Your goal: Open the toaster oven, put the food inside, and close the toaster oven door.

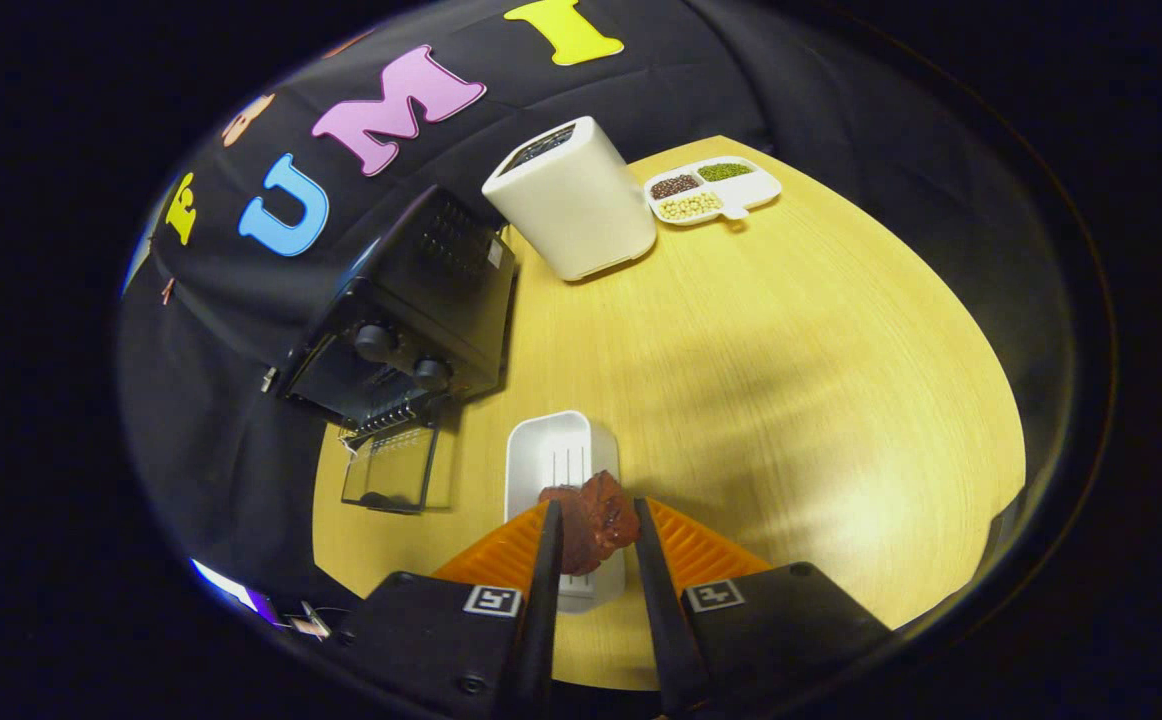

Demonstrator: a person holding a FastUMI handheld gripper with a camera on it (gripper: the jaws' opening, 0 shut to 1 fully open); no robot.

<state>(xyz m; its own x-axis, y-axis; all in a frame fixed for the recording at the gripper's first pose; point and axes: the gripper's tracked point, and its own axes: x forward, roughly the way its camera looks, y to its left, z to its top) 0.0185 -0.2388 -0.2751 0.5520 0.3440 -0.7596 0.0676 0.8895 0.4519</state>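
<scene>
Tongs grip 1 meat chunk over 1 white tray on worktop, w/ 1 toaster oven, door down, beyond.

gripper clamping meat — toaster oven open
</scene>
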